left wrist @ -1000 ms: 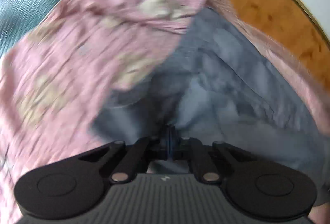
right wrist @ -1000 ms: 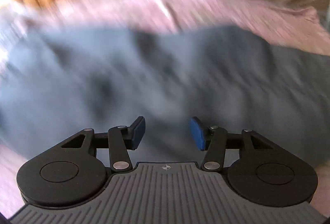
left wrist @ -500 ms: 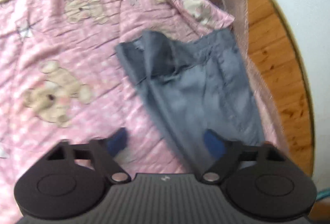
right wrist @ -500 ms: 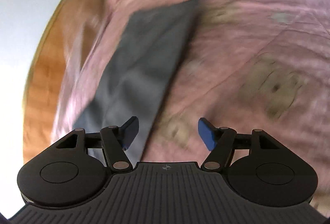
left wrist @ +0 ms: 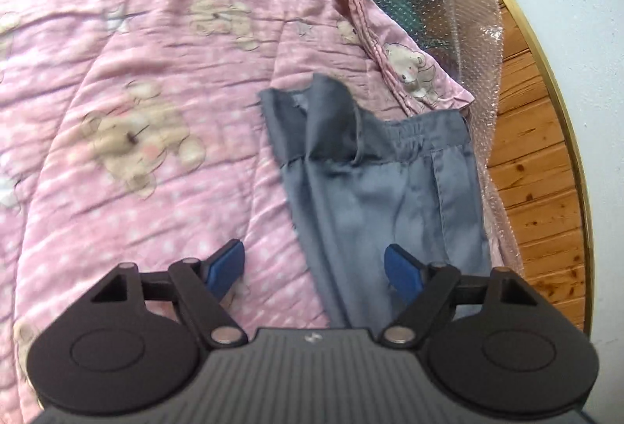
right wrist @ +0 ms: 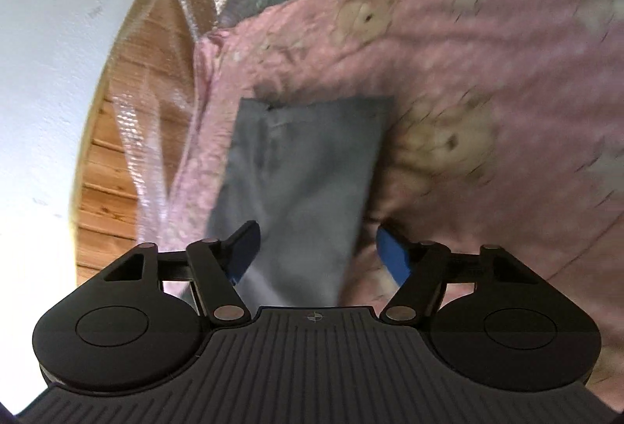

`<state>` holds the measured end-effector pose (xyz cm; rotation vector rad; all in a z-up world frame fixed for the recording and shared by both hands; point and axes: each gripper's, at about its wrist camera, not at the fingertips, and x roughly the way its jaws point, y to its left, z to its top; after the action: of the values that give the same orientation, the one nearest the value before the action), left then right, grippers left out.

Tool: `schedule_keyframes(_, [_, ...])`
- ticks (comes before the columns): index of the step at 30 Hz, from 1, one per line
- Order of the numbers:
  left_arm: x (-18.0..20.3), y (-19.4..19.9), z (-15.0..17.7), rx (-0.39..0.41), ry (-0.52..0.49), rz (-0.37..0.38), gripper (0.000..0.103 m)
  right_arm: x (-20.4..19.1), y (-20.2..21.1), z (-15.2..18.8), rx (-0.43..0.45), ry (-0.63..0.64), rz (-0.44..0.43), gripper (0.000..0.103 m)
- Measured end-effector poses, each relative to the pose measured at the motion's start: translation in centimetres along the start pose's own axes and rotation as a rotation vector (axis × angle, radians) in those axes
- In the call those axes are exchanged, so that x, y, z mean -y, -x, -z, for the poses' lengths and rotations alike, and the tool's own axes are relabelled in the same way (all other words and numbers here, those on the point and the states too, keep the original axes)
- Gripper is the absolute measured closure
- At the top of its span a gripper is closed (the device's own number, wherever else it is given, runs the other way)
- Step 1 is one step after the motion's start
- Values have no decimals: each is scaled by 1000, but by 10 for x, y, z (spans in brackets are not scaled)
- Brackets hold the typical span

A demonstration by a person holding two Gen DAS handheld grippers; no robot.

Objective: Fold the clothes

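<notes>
Shorts of grey cloth lie folded into a long narrow strip on a pink blanket printed with teddy bears. The elastic waistband sits at the far end in the left wrist view, and one corner of cloth there is flipped up and crumpled; the rest lies fairly flat. In the right wrist view the shorts show a straight, squared far edge, though that view is blurred. The strip runs close along the blanket's edge, beside a sheet of bubble wrap that hangs over toward the wooden floor. On the other side a broad stretch of wrinkled blanket lies bare. The left gripper hovers above the near end of the shorts, jaws spread wide, gripping nothing. The right gripper likewise hangs over the shorts with jaws wide apart and empty
</notes>
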<state>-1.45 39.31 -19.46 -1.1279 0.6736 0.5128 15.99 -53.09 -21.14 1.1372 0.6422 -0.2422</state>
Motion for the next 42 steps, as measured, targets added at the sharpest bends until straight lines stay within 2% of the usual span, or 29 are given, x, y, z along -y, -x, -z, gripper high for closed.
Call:
schedule_keyframes(1, [3,-2,-1,7,-1,-1,18,-1,1,-3,0,12,8,33])
schedule_keyframes(3, [12,-11,-5,23,-4,-2,0,-3,4,-10,1,37,25,28])
schedule_keyframes(4, [17,-17,-9,33,-7,-2,0,-5,5,-13,2,49,34,23])
schedule_keyframes(6, [29,-30,-19,31,-45,-12,10,-7,8,-20,2,74,51,14])
schedule_keyframes(8, [33,-37,-24,29,-51,-16,13,-9,10,-27,3,98,68,15])
schedule_keyframes(11, [37,-44,-29,27,-70,-11,16,-3,22,-28,-6,95,63,25])
schedule_keyframes(13, [40,-46,-31,32,-89,-23,57,4,26,-30,11,79,41,29])
schedule_keyframes(14, [44,-47,-30,31,-119,-46,98,4,26,-33,13,88,39,37])
schedule_keyframes(15, [47,-44,-29,42,-132,-62,97,4,27,-36,11,102,43,78])
schedule_keyframes(16, [51,-40,-27,54,-143,-78,98,1,23,-39,-2,115,59,101])
schedule_keyframes(18, [57,-21,-20,82,-132,-88,99,-8,19,-45,-16,153,86,103])
schedule_keyframes(22, [65,46,-7,124,-97,-62,100,-26,48,-51,3,213,49,103])
schedule_keyframes(24, [64,77,4,116,-111,-83,100,-30,67,-53,-23,236,37,103])
schedule_keyframes(26, [51,95,12,103,-87,-140,100,-32,79,-55,-51,282,53,103])
schedule_keyframes(28, [31,90,13,95,-61,-209,100,-26,82,-58,-82,319,86,103])
schedule_keyframes(30, [14,64,8,63,-56,-291,100,-13,69,-62,-112,310,128,103])
schedule_keyframes(33, [15,32,6,39,-147,-391,100,-5,47,-64,-155,358,191,103])
schedule_keyframes(35, [20,30,11,53,-183,-407,100,-5,44,-64,-165,383,200,103])
schedule_keyframes(37, [15,28,17,35,-234,-420,95,-6,47,-64,-171,415,210,103])
schedule_keyframes(38, [11,33,17,37,-244,-427,83,-7,48,-62,-176,463,219,102])
schedule_keyframes(40, [1,43,18,44,-262,-441,59,-8,54,-65,-171,522,243,91])
schedule_keyframes(41, [-1,58,17,65,-253,-428,46,-9,61,-69,-156,543,270,69])
schedule_keyframes(42, [-3,73,16,88,-243,-413,45,-12,73,-72,-105,578,316,45])
